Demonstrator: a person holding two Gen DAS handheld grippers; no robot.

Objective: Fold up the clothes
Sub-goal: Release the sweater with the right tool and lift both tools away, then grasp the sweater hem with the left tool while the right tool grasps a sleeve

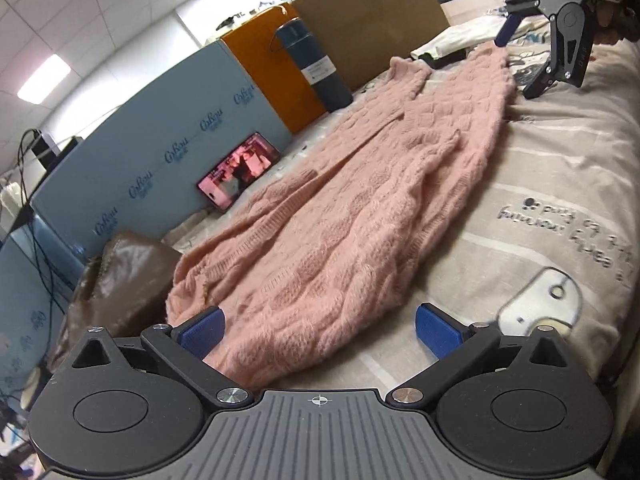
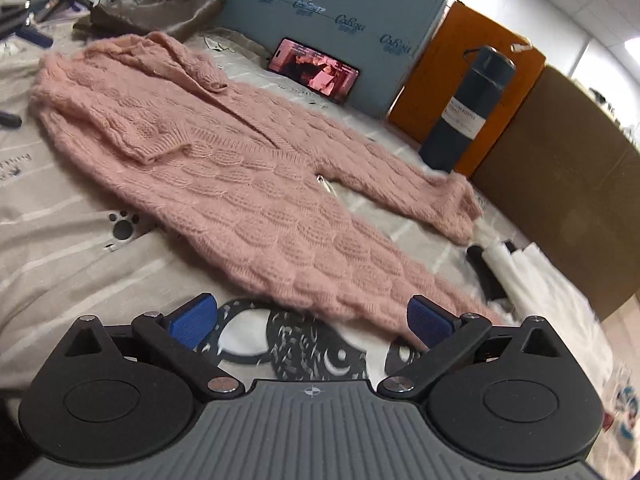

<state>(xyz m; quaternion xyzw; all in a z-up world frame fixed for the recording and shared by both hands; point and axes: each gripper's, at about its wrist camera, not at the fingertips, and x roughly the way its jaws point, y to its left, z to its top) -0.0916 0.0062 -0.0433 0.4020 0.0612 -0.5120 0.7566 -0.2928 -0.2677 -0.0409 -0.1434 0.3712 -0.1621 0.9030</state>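
A long pink cable-knit sweater (image 1: pixel 352 200) lies stretched out on a beige printed bedsheet (image 1: pixel 552 184). One sleeve is folded across its body and one lies out to the side. My left gripper (image 1: pixel 318 330) is open at one end of the sweater, its jaws wide apart over the knit edge. My right gripper (image 2: pixel 310 320) is open at the other end, just short of the sweater (image 2: pixel 248 184), above a dark print on the sheet. The right gripper also shows in the left wrist view (image 1: pixel 516 64), hovering at the far end.
A phone (image 1: pixel 240 168) with a lit screen leans on a blue box (image 1: pixel 152 152). An orange box (image 1: pixel 272 64), a dark blue flask (image 1: pixel 316 64) and brown cardboard (image 1: pixel 372 20) line the back. A brown bag (image 1: pixel 120 268) and folded white cloth (image 2: pixel 548 288) lie at the ends.
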